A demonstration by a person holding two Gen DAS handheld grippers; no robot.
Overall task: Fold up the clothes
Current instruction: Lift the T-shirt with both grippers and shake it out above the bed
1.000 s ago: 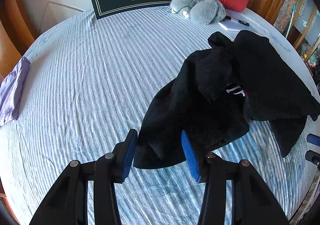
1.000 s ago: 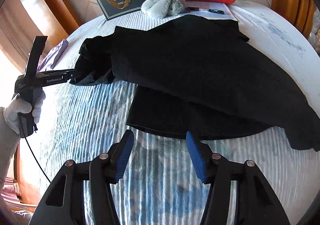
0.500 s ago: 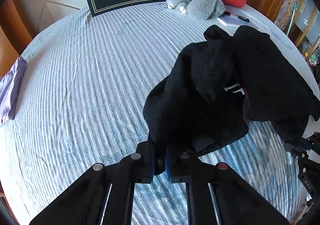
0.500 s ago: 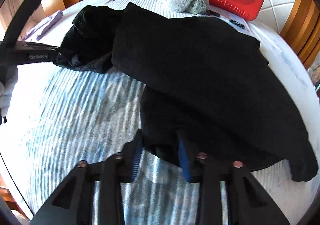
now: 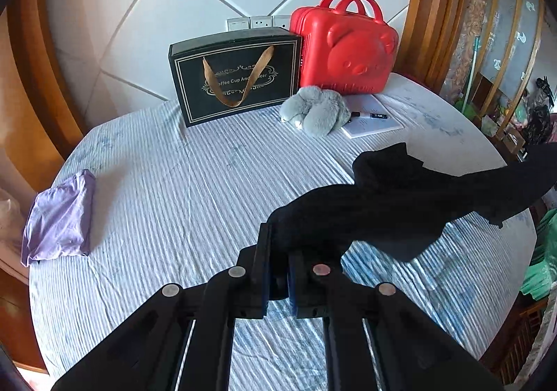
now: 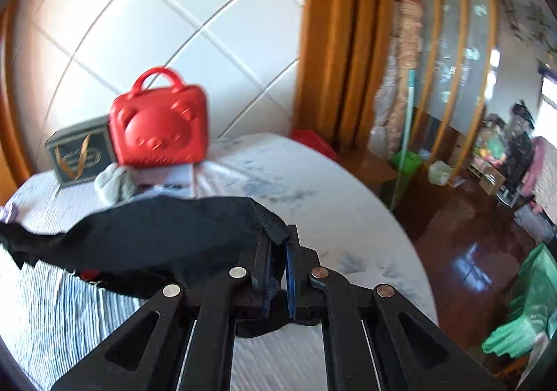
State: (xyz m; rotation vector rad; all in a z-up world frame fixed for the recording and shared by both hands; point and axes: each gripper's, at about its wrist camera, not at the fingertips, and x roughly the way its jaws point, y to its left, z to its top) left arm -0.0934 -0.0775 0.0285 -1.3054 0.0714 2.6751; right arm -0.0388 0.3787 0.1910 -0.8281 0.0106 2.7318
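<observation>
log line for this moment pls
phase: lift | left tongs: shut on black garment | right tongs: shut on black garment | garment: stretched between both above striped bedsheet

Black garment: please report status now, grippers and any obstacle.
Left gripper shut on black garment. Right gripper shut on it too. Garment stretched between them above striped sheet. Nothing in the way.

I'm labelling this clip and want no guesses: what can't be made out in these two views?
- Black garment: its far end runs off the left view's right edge; its type is unclear.
- Left gripper and right gripper: cloth bunched between the pads hides how much each one holds.
- Box lettering: motion blur in the right view.
- Paper: writing too small, left view.
</observation>
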